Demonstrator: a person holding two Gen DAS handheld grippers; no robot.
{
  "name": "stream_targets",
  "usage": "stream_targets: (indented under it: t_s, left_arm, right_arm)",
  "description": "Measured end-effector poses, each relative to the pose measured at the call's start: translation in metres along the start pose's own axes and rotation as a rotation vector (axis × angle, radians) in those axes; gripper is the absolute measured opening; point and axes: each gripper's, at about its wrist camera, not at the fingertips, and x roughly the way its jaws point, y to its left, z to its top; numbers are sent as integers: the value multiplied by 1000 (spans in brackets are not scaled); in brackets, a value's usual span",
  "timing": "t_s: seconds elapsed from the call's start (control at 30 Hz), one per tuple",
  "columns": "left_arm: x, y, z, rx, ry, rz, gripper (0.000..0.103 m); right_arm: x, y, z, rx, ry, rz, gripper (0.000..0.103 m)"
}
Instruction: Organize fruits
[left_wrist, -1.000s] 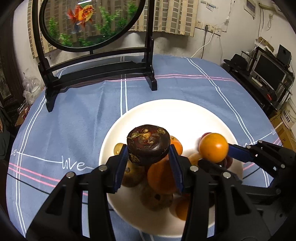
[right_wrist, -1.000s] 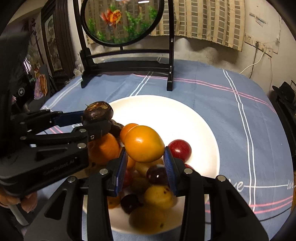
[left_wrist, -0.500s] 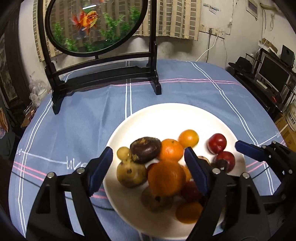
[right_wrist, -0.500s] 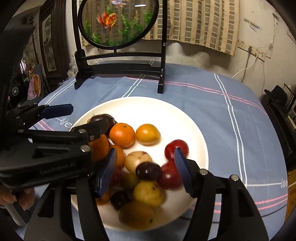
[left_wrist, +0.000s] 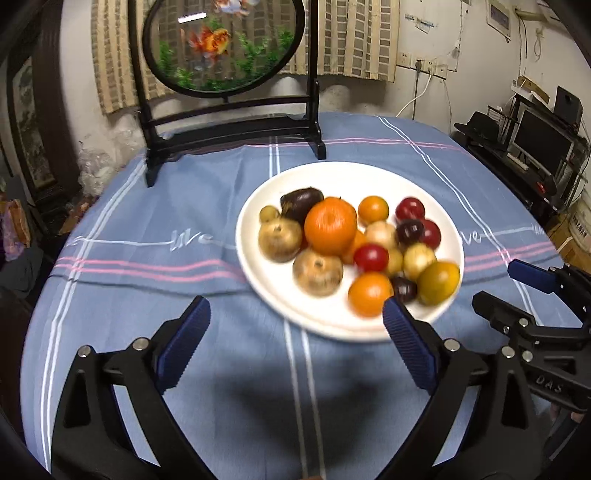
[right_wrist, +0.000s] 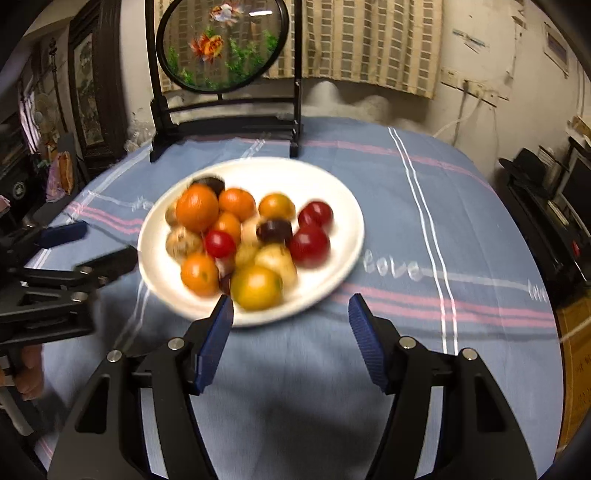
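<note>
All the fruits (left_wrist: 343, 243) you are organizing sit heaped on the white plate (left_wrist: 332, 177) on the blue-clothed worktop (left_wrist: 166, 221), and your left gripper (left_wrist: 295, 332) and right gripper (right_wrist: 290, 328) hover near it, jaws released and empty, so the task looks finished.

A goldfish screen (left_wrist: 225, 48) stood at the far edge of the blue tablecloth (left_wrist: 184, 206); right of the screen sat a monitor (left_wrist: 543, 142).

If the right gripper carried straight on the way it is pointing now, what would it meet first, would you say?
Probably the near rim of the white plate, then the yellow-orange fruit just behind it. The open right gripper points slightly down over bare tablecloth, so depth is uncertain.
</note>
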Motion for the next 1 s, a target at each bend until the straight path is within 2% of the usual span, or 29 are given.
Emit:
stream_targets:
  t_s: [0.1,0.27,0.4,0.77,1.0]
  left_arm:
    - [-18,-5,-19,25,-27,36,100]
    - [-43,-10,-40,35,-30,17,100]
    - [-56,-8,-50,6,-33,1,100]
    - [-58,-5,-61,-17,-9,0,100]
    - [-58,-5,-62,-23,-21,8,100]
  right_arm:
    - [-6,1,-18,16,20,-21,66]
    - [-16,0,-35,44,29,-45,66]
    - [-23,-2,-42,57,26,-61,66]
    - [-29,-2,-55,74,27,-63,66]
    - [-29,1,-59,74,29,-63,66]
